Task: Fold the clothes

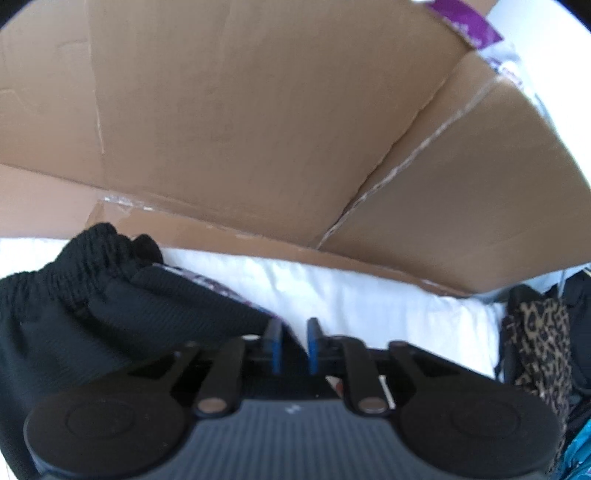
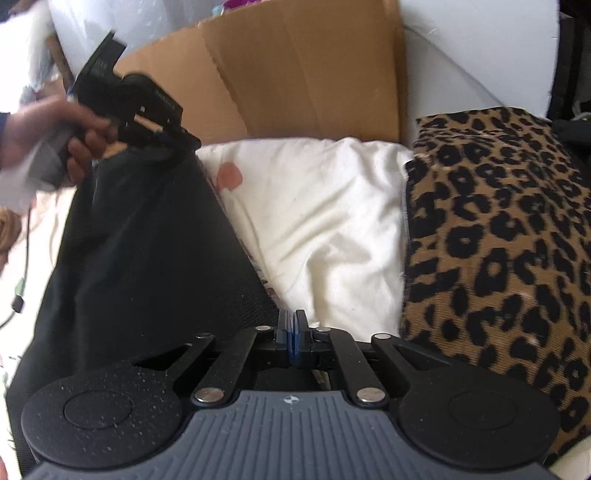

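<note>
From my remote seat: a large brown cardboard box (image 1: 258, 122), flaps creased and edged with torn tape, stands against a white wall (image 2: 480, 48) behind a white pillow (image 2: 325, 221). A leopard-print cushion (image 2: 498, 236) lies just beside the pillow, touching its edge. Bright daylight washes out the bedding; a thin dark cable (image 2: 22, 280) trails at the far left.

not much to read tbh. the left gripper (image 2: 173, 140) seen from the right wrist cam has tiny print on its black body (image 2: 162, 99) but way too blurry to make out. purple label (image 1: 467, 18) on the cardboard box (image 1: 258, 110) has pale marks, unreadable too
</note>
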Tool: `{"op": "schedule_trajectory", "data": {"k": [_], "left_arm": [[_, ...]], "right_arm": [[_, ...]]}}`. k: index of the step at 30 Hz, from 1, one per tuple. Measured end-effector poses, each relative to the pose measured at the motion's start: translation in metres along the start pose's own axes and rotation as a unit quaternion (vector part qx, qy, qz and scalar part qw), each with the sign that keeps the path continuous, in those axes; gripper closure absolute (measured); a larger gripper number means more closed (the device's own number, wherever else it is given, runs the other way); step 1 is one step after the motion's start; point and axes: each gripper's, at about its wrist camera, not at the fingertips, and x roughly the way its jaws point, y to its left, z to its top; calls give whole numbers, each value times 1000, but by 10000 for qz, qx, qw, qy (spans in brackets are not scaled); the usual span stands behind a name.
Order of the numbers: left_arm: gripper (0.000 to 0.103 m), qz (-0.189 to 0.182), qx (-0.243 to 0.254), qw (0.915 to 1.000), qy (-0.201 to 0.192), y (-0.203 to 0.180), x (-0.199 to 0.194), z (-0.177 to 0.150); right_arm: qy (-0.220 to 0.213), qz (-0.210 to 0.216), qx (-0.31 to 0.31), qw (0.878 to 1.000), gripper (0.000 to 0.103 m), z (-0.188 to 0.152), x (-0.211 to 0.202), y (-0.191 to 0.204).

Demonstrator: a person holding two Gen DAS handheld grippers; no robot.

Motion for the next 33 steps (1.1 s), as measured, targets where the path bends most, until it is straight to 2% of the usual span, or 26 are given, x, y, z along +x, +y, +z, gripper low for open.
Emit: {"op": "schedule_trajectory", "data": {"k": [2,3,5,7,10,14,21,23,27,28,29,30,33], "left_arm": [[68,5,122,9999,-64,0,-12,3],[66,30,200,9998,-86,1,-19,6],[63,124,352,9992,-140,5,-32,12],[60,281,420,9986,-179,12,-44,18],[58,509,424,9976,-198,26,-56,24],[46,817,628,9944,-252,37,-63,25],[38,1157,1087,9873,-30,43,-44,14],[31,1253,1186,9850,12,46,-36,10],[31,1304,1377,9818,42,48,-23,4],[31,1317,1425,9810,50,49,-20,3],[31,1329,1474,9801,58,50,-17,2],[31,1339,1506,9795,54,49,-17,1],[31,1359,1573,9781,43,46,-13,2]], "right_arm": [[-32,193,115,9997,95,1,-11,-8],[-37,218,177,9996,92,0,-16,-12],[-13,187,239,9995,74,-1,-23,-17],[49,166,212,9996,63,-4,-25,-18],[143,135,170,9997,63,-9,-28,-19],[269,93,115,9995,63,-15,-31,-20],[439,0,89,9990,63,-26,-36,-25],[472,17,79,9989,63,-29,-37,-25],[551,13,-58,9985,66,-35,-36,-23],[602,-20,-116,9981,73,-36,-35,-23],[652,-53,-173,9977,88,-37,-34,-22],[702,-85,-226,9972,96,-38,-33,-22],[790,-123,-289,9964,101,-39,-33,-23]]}}
